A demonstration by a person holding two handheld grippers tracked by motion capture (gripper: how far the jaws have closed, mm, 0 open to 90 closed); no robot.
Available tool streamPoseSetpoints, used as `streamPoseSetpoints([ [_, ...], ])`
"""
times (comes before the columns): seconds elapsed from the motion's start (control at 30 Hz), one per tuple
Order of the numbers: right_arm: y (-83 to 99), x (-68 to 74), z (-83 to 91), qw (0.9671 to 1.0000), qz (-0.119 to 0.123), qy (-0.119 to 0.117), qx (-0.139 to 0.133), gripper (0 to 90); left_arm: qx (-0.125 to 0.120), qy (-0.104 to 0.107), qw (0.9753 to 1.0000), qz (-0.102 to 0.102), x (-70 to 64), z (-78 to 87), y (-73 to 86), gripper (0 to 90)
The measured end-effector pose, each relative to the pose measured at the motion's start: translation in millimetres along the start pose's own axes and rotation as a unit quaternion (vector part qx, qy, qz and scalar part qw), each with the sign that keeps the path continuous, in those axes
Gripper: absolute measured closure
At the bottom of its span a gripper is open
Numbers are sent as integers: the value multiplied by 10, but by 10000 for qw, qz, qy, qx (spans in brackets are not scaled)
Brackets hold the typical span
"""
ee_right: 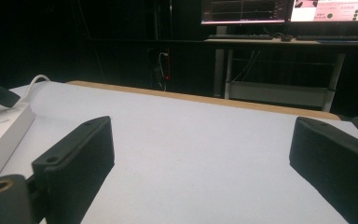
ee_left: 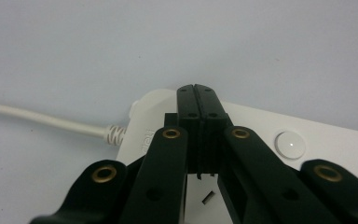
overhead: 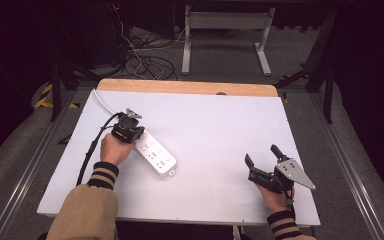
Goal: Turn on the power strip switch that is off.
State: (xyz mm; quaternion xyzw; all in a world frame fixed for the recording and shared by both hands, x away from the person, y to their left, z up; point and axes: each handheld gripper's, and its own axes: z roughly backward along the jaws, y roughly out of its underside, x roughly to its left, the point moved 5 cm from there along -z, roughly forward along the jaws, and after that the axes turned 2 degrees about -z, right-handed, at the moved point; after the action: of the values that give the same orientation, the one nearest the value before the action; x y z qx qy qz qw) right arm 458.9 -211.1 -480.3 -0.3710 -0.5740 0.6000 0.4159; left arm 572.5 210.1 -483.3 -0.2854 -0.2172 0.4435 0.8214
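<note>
Left gripper pressed shut over the cord end of a power strip; right gripper waiting wide open.

The white power strip (overhead: 155,156) lay flat toward the left edge of the surface (overhead: 215,125), slanting from mid-left toward the near edge, its cable (overhead: 101,102) trailing to the far-left corner. The left gripper (overhead: 128,131) stood over the strip's cord end, jaws closed tight together and holding nothing, tips apparently at the casing. The right gripper (overhead: 261,161) hovered near the near-right corner, jaws spread wide and empty. The strip looked a rigid, light plastic bar, smooth and likely to skid, so I would pinch it across its narrow width. The left gripper view gave what the high view could not: the ribbed strain relief (ee_left: 114,135) and a round button (ee_left: 290,144). The right gripper view showed the strip's side wall (ee_right: 2,135).
</note>
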Motion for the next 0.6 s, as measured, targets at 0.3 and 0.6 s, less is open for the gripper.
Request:
streamPoseSetpoints([
  [0.3, -3, 4, 11, 10000, 2, 0, -3, 71, -1847, -335, 9819, 233, -2, 604, 33, 899],
  [0.6, -25, 6, 18, 9999, -17, 15, -100, 67, -3302, -1065, 9358, 619, 64, 1370, 685, 887],
])
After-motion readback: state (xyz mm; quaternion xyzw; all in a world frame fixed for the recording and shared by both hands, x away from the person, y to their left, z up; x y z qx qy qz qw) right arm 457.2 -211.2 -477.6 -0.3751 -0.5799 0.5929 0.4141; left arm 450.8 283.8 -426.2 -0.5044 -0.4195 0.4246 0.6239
